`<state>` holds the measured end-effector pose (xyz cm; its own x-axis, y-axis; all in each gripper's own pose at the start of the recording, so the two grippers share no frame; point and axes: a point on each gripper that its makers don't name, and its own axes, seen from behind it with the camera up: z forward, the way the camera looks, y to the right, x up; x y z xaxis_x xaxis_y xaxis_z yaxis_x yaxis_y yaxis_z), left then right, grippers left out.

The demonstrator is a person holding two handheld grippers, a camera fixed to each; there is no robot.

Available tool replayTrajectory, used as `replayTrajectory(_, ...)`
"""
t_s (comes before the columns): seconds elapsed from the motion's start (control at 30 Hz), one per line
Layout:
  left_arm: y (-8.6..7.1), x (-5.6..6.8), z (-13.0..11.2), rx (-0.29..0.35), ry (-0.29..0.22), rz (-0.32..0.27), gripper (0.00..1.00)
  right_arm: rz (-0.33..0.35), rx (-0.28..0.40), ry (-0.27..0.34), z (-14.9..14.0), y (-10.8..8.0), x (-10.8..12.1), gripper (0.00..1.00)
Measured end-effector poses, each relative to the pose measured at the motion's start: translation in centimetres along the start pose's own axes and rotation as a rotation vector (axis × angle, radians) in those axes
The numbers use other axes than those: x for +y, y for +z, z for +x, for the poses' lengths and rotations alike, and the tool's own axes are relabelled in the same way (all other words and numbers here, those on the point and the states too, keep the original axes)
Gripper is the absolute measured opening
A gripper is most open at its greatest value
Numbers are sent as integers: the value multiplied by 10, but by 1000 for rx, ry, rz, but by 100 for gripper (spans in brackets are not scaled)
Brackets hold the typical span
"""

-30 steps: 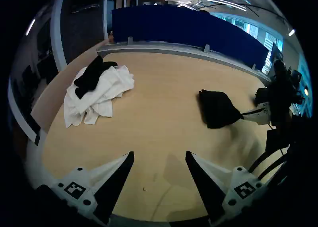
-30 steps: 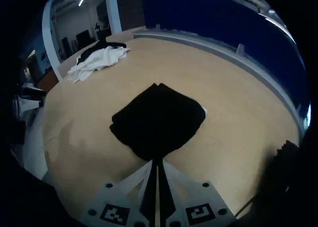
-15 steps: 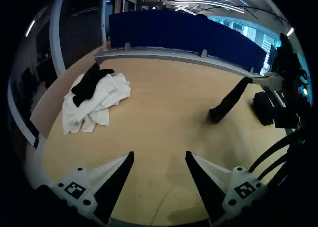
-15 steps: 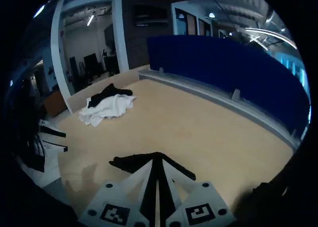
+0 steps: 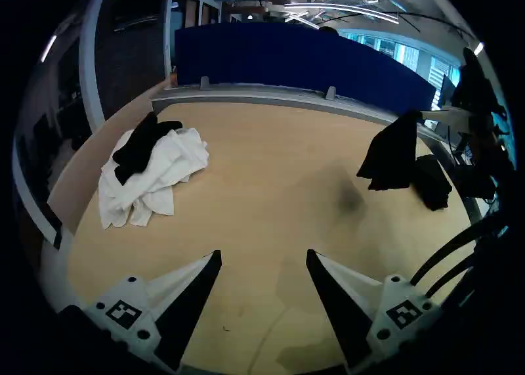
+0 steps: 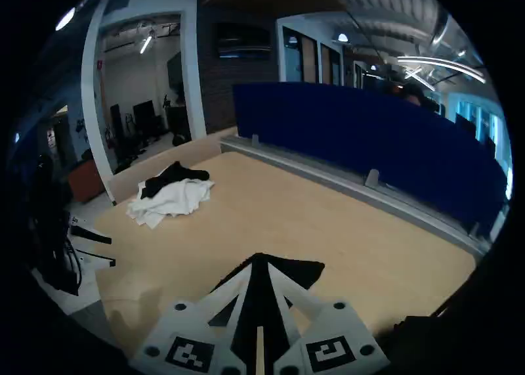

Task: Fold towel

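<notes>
— Where do we have the black towel [image 6: 298,270]?
— In our right gripper [image 6: 259,262]. Its two fingers are pressed together on the cloth, at 6 o'clock in the right gripper view. In the left gripper view we see the towel dangling at 3 o'clock above the wooden table [image 5: 275,171], with a dark shadow [image 5: 348,201] on the wood below it.
— And our left gripper [image 5: 262,253]?
— Spread wide, nothing between its fingers, low over the table at 6 o'clock.
— What else do we see?
— A heap of white and black cloths [image 5: 147,168] at 9 o'clock, a dark bundle [image 5: 433,181] just beside the hanging towel, and a blue partition [image 5: 295,53] at 12 o'clock.
</notes>
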<state>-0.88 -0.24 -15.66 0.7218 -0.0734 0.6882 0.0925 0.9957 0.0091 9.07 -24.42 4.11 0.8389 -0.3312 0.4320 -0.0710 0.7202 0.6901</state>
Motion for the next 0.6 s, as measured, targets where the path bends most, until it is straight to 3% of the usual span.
replayTrajectory(0.3,0,6,4,4,8,-8,96,-24,26,26,12,-13,18,2)
replayTrajectory(0.6,4,13,6,4,9,-22,96,-79,30,35,18,-37,56,2)
